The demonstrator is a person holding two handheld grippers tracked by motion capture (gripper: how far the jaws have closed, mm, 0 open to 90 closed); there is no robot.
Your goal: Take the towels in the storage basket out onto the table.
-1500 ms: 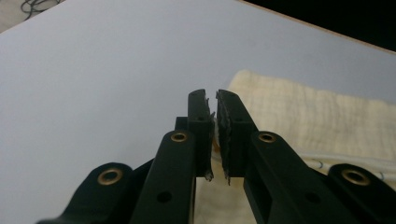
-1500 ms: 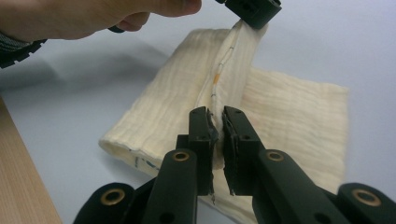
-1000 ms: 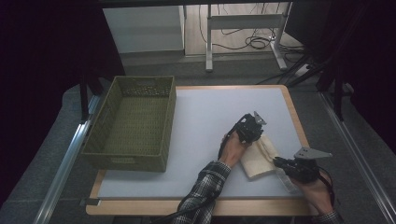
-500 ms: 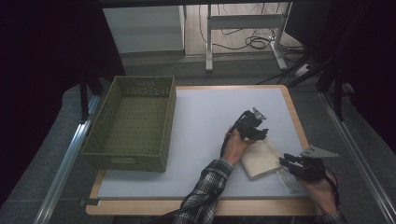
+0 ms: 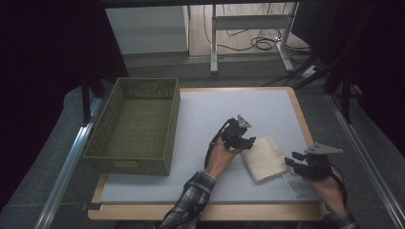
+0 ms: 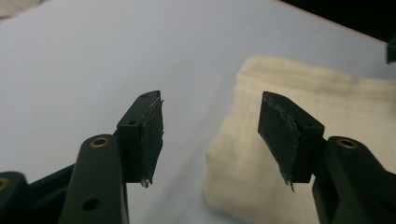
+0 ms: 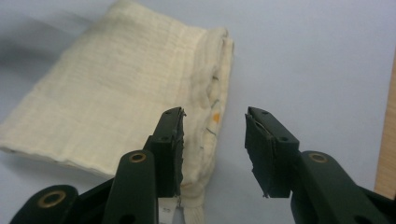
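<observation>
A pale-topped table point(image 5: 191, 109) with wooden edging fills the middle of the frame. At top centre, a white desk frame point(image 5: 248, 24) stands over tangled cables point(image 5: 260, 44). Both sides are dark.

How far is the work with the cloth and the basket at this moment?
Done: the cream cloth lies folded on the table. In hand: nothing; the left gripper and right gripper have just been opening, jaws apart beside the cloth. Probably left: moving it into the green basket.

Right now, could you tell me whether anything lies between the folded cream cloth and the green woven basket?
Nothing visible does: bare white table top separates the folded cream cloth from the green woven basket, apart from the left gripper, open at the cloth's near edge.
</observation>
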